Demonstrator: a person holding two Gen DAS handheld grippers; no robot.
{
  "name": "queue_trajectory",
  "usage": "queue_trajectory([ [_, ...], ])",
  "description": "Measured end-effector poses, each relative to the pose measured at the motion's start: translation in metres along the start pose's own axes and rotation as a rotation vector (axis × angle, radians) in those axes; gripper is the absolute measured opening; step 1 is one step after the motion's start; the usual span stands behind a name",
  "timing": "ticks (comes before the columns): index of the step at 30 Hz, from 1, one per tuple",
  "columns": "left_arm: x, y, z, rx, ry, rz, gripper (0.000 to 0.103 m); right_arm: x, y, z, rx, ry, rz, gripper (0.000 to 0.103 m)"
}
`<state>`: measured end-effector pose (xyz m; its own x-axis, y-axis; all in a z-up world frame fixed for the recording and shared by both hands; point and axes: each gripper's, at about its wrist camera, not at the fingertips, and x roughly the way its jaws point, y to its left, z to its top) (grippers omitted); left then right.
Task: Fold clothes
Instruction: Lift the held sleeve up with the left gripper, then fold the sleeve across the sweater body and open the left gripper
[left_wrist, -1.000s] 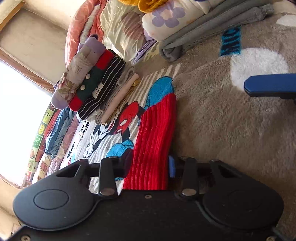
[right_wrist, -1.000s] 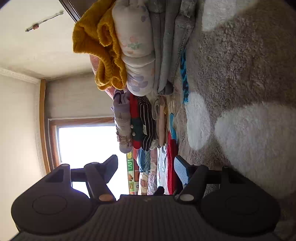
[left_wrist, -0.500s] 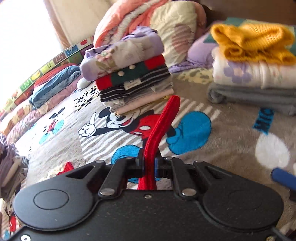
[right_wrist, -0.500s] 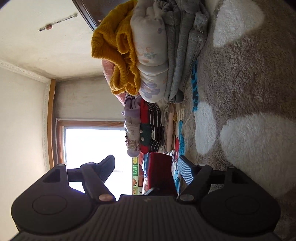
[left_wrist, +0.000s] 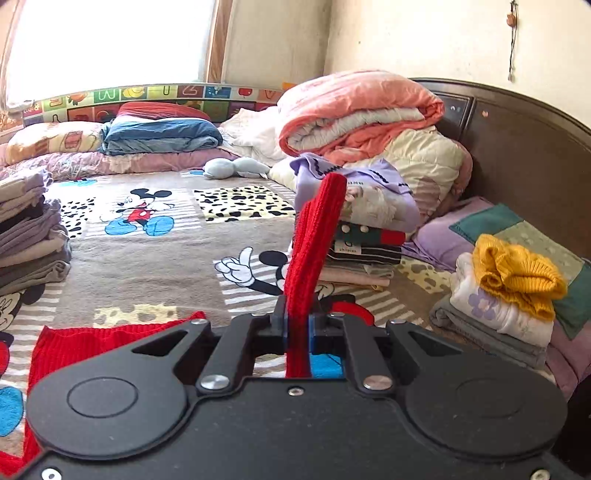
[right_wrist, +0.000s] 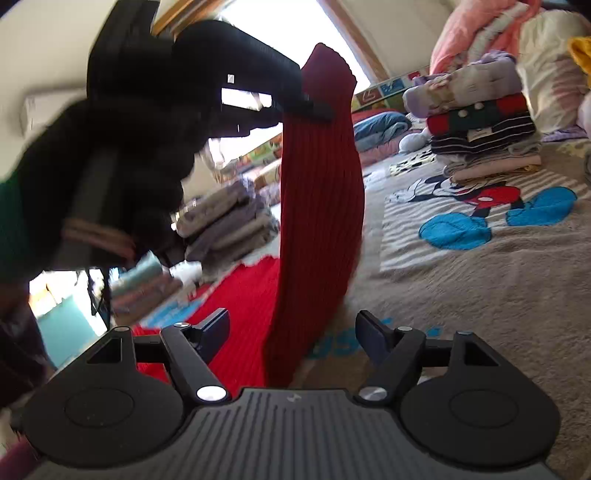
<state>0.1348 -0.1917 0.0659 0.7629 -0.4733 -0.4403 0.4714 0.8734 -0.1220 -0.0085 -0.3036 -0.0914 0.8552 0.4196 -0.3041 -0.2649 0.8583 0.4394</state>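
Note:
A red ribbed knit garment (left_wrist: 314, 251) lies partly on the Mickey Mouse blanket (left_wrist: 147, 258). My left gripper (left_wrist: 297, 328) is shut on its sleeve, which stands up between the fingers; the body (left_wrist: 110, 339) lies flat at lower left. In the right wrist view the left gripper (right_wrist: 310, 107) holds the sleeve (right_wrist: 317, 206) lifted and hanging down to the garment body (right_wrist: 243, 302). My right gripper (right_wrist: 291, 332) is open, with the hanging sleeve just in front of it, between the fingers and not touched.
A pile of folded clothes (left_wrist: 365, 236) stands beyond the sleeve. Another pile with a yellow knit on top (left_wrist: 509, 291) sits at right by the dark headboard (left_wrist: 524, 147). A grey folded pile (left_wrist: 29, 236) stands at left. Rolled quilts (left_wrist: 354, 114) lie at the back.
My left gripper closed on the red sleeve and lifted it upright off the blanket. The right gripper swung round from facing the piles to face the hanging sleeve.

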Motion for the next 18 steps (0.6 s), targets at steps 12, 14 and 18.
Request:
queue_trajectory([
  [12, -0.058, 0.087, -0.029, -0.139, -0.074, 0.079, 0.008, 0.039, 0.042, -0.02, -0.139, 0.137, -0.139, 0.049],
  [14, -0.065, 0.102, -0.039, -0.177, -0.079, 0.09, 0.008, 0.04, 0.04, -0.02, -0.136, 0.132, -0.161, 0.046],
  [18, -0.077, 0.134, -0.061, -0.271, -0.099, 0.116, 0.008, 0.044, 0.04, -0.023, -0.133, 0.148, -0.189, 0.046],
])
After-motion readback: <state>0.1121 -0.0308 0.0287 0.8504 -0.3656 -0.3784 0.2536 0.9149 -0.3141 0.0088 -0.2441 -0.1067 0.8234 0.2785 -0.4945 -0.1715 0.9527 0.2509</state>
